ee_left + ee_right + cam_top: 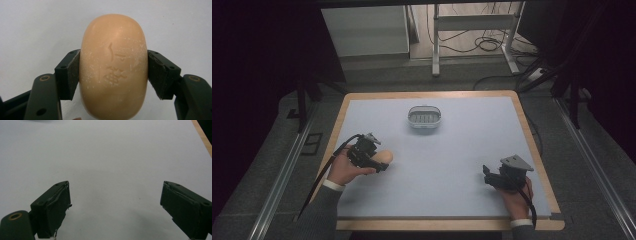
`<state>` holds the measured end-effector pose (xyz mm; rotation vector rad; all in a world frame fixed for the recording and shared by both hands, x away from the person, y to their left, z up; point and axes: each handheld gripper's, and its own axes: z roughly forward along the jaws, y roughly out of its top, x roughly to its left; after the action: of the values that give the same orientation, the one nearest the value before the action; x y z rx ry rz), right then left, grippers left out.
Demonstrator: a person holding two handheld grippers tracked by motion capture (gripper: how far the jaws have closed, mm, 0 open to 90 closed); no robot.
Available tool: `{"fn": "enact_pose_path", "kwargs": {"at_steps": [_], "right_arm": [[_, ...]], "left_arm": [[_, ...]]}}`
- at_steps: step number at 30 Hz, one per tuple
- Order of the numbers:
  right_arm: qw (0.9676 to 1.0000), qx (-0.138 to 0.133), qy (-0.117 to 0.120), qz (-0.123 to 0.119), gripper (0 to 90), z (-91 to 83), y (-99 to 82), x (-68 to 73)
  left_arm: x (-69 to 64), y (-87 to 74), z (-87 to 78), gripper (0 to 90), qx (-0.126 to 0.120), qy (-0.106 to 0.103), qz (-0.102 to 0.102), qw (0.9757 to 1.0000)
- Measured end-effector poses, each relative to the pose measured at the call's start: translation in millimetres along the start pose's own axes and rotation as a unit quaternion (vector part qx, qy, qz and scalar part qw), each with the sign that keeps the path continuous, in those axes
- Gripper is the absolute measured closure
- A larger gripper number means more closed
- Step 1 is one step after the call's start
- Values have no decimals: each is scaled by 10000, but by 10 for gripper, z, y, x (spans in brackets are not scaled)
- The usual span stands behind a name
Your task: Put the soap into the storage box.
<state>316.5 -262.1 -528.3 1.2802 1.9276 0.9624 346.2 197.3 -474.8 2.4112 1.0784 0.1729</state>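
Note:
An oval tan bar of soap (113, 67) with stamped characters sits between the jaws of my left gripper (113, 72), whose black pads (71, 75) press on both of its sides. In the high view the soap (385, 156) lies at the table's left, with the left gripper (381, 162) shut on it from the near side. A white soap dish (425, 117) stands at the far middle of the mat. My right gripper (486, 174) rests at the near right, its jaws wide apart over bare mat (115, 170) with nothing between them.
A pale blue mat (447, 155) covers the wooden table (532, 145). Beyond the far edge are a white cabinet (364, 30), a metal stand (474, 22) and cables on the floor. A wooden edge (202, 135) runs at the top right of the right gripper view.

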Motion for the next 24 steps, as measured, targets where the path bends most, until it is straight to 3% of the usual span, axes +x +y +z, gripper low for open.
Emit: {"fn": "enact_pose_path", "kwargs": {"at_steps": [24], "right_arm": [[10000,10,15,8,96,2,0,-4]], "left_arm": [[19,179,-12,326,25,36,97,9999]]}}
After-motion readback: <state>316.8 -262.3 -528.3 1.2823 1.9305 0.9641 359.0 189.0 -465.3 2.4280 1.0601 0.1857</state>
